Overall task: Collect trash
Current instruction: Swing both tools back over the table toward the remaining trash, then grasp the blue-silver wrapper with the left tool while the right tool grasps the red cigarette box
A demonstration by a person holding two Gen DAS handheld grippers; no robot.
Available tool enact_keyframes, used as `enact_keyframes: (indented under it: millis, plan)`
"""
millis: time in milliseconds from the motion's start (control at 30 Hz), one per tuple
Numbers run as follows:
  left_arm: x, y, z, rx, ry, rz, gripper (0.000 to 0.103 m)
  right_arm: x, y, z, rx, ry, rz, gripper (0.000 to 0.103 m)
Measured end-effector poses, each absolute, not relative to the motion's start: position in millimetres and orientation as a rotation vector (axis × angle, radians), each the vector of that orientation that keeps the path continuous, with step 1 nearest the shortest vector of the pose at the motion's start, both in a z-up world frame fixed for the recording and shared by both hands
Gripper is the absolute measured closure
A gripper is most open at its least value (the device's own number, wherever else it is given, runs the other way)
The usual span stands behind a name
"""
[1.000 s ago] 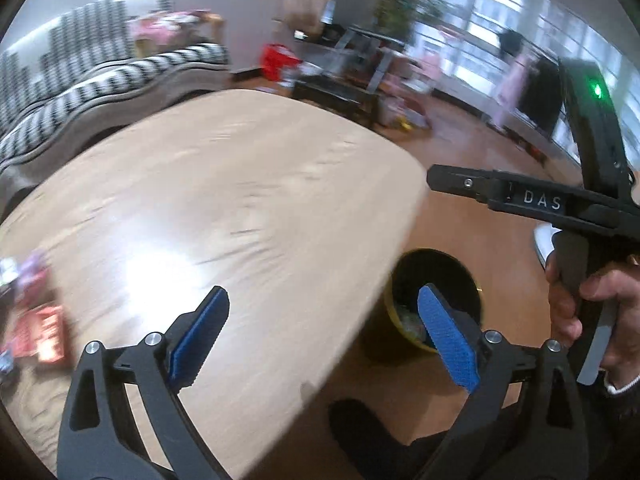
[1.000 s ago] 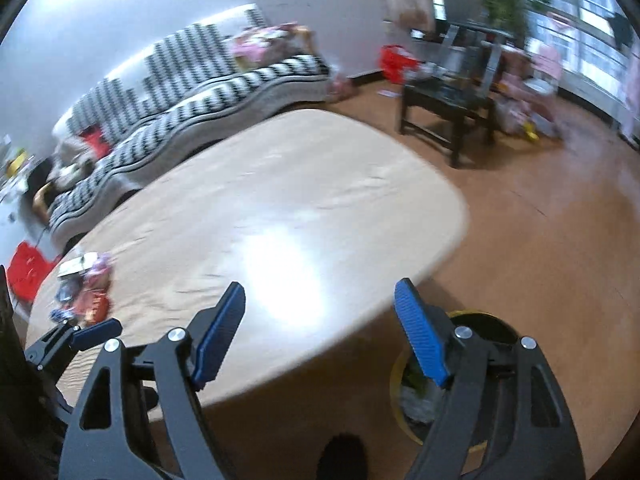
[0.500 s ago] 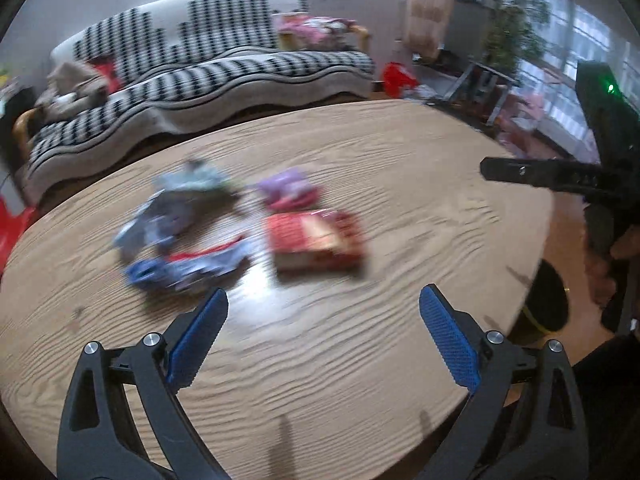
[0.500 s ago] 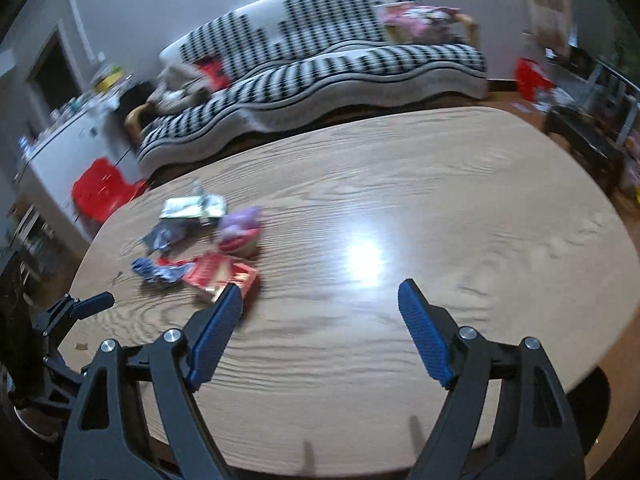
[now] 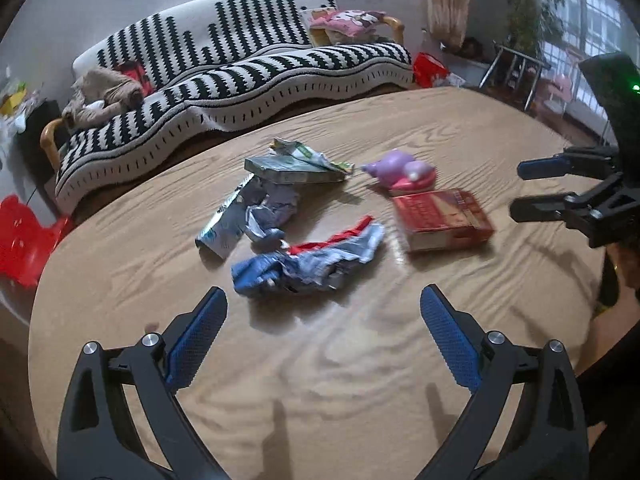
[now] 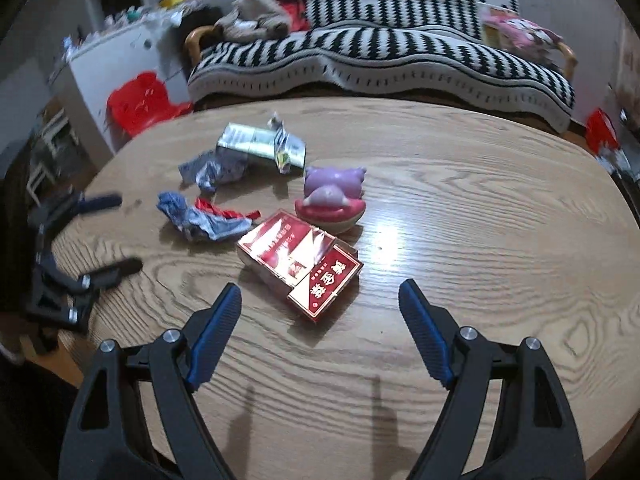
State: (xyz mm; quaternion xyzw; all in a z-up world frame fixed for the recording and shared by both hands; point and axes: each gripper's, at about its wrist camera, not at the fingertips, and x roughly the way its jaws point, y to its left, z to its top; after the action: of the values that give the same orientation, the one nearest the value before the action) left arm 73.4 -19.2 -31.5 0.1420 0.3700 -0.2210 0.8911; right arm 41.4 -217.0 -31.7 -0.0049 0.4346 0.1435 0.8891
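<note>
Trash lies in a cluster on the wooden table (image 5: 360, 380): a red carton (image 5: 440, 220) (image 6: 300, 266), a crumpled blue and red wrapper (image 5: 308, 264) (image 6: 204, 218), a silver crumpled wrapper (image 5: 248, 216) (image 6: 212, 170), a flat grey-green box (image 5: 294, 168) (image 6: 256, 144) and a purple and pink toy-like piece (image 5: 400, 172) (image 6: 332, 198). My left gripper (image 5: 322, 338) is open and empty, just short of the blue wrapper. My right gripper (image 6: 320, 326) is open and empty, just short of the red carton; it also shows in the left wrist view (image 5: 536, 188).
A black-and-white striped sofa (image 5: 248, 76) (image 6: 380, 52) stands behind the table. A red stool (image 5: 20, 236) (image 6: 144, 100) is on the floor at the left. The left gripper shows at the table's left edge in the right wrist view (image 6: 112, 236).
Both grippers have swung from the bin at the table's right edge over to the trash cluster and come closer to it. Both stay open.
</note>
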Motion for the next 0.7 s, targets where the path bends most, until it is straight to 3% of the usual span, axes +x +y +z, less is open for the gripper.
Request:
enact_keyframes:
  millis: [367,700]
  plan:
    - [124,-23,-63,0.320,0.801,-0.555,0.009,64,-199,-60,-0.128,0.925,0.374,0.025]
    - [117,-45,-71,0.416,0.806,-0.651,0.009,86,-184,-79,-0.221,0.935,0.422,0.021]
